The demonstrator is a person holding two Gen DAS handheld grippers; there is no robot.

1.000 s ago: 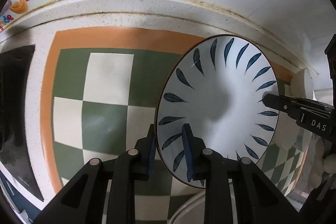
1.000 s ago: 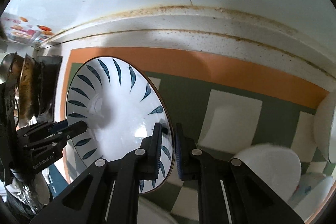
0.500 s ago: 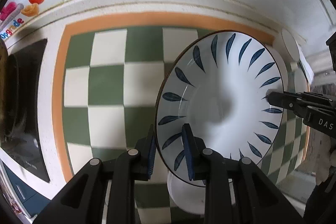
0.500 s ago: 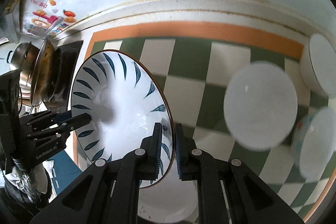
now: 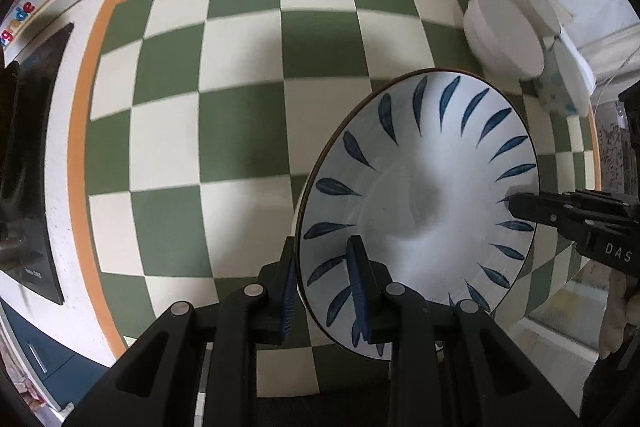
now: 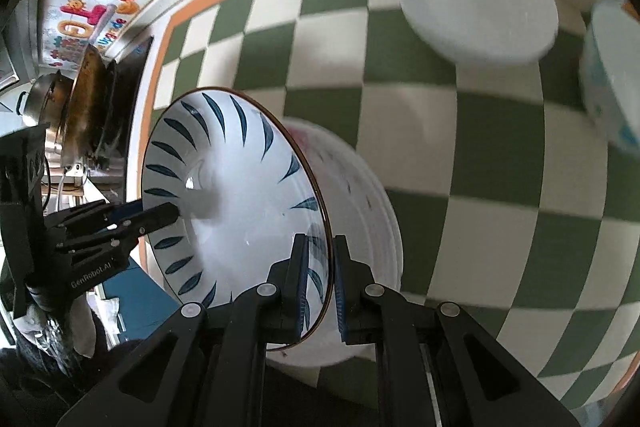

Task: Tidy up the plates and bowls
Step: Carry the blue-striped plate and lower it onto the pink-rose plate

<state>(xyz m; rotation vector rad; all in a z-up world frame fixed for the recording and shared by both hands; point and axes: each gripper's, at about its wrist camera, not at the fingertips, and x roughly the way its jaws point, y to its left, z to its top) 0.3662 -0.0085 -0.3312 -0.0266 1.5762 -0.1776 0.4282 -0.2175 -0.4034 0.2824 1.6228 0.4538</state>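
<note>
Both grippers hold one white plate with blue leaf marks by opposite rims, tilted above the checked mat. My left gripper is shut on its near rim; the right gripper's fingers grip the far rim. In the right wrist view the plate stands between my right gripper's shut fingers, with the left gripper on the opposite rim. A white plate lies on the mat right under the held plate.
A green and cream checked mat with an orange border covers the counter. White bowls and a blue-patterned bowl sit at the mat's far right. A black stove with pans stands at the left.
Both grippers have carried the leaf plate back from the wall and lower over the mat. The white plate underneath and the bowls at the right have come into view.
</note>
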